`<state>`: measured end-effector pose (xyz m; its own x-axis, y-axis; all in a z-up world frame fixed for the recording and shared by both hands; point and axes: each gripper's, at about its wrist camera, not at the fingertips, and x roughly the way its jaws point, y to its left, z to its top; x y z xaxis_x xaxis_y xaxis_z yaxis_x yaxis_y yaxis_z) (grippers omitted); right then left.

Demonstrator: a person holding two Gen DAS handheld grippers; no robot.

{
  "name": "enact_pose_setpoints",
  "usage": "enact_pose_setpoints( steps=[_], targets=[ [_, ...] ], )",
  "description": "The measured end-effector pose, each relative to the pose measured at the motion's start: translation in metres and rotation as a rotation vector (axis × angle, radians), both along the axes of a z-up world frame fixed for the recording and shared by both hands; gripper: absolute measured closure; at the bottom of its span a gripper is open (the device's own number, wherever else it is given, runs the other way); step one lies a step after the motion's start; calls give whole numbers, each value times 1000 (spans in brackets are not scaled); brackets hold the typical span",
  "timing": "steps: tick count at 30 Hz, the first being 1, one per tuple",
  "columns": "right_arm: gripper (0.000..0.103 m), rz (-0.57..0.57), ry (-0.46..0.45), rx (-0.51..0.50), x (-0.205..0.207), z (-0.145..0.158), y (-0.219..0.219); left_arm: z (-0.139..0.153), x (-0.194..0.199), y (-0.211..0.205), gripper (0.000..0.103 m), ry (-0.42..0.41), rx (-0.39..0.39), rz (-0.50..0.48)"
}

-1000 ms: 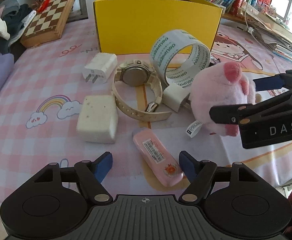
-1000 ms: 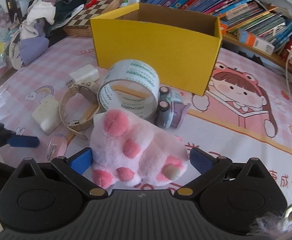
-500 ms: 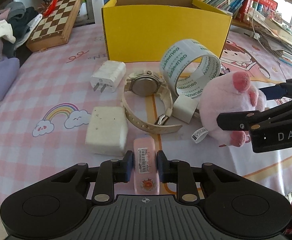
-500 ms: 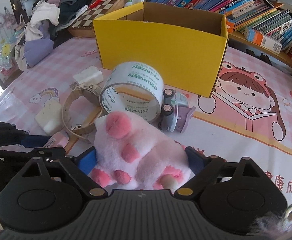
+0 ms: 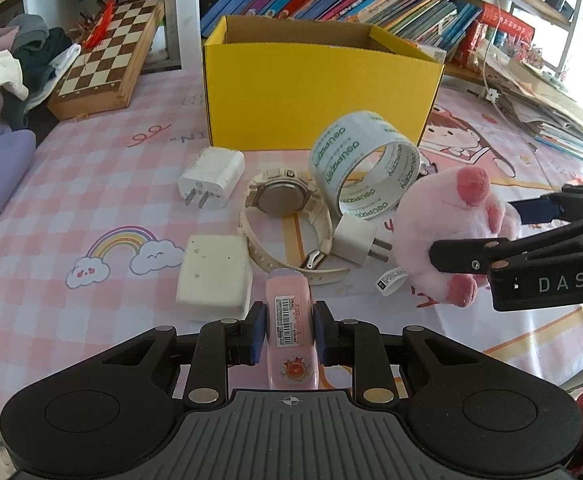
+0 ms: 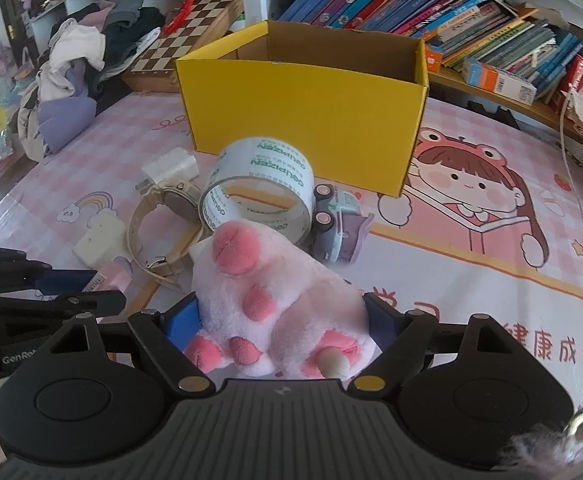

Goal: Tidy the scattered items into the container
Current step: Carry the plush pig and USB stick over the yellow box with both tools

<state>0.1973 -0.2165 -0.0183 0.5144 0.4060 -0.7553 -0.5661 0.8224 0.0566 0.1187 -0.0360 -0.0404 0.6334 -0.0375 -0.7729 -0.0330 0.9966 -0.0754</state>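
A wooden chessboard [image 5: 107, 56] is propped at the far left of the pink checked tablecloth [image 5: 71, 184], beside heaped clothes [image 6: 79, 64] — and rows of books [image 6: 443, 20] are shelved behind, some leaning, some stacked flat.

A: Open cardboard box [image 5: 319, 100]: yellow outside, brown inside. Fluffy plush toy [image 6: 275, 300]: pale pink, darker pink pads.

B: Noted. Bench cloth [image 5: 91, 184]: pink-white check, rainbow print. Folding wooden chessboard [image 5: 111, 56]: brown-cream squares. Tool pads [image 5: 257, 332]: blue.

toy car [image 6: 337, 222] partly behind tape roll [image 6: 259, 192].
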Motion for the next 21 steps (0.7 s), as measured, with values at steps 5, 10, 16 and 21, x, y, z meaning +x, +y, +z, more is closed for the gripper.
enact_pose_setpoints(
  steps=[5,10,16,21],
  targets=[
    [19,-49,-7,9,-10,5,-3,8,-7,6,79,-41,-20,-27],
    [19,-85,-30,7,-25,13,-1,15,-16,12,79,-70,-16,-61],
    [19,-108,-52,-7,-46,19,9,22,-30,22,79,-101,-11,-102],
    [19,-119,-68,-11,-66,21,20,26,-44,31,79,-123,-8,-126]
  ],
)
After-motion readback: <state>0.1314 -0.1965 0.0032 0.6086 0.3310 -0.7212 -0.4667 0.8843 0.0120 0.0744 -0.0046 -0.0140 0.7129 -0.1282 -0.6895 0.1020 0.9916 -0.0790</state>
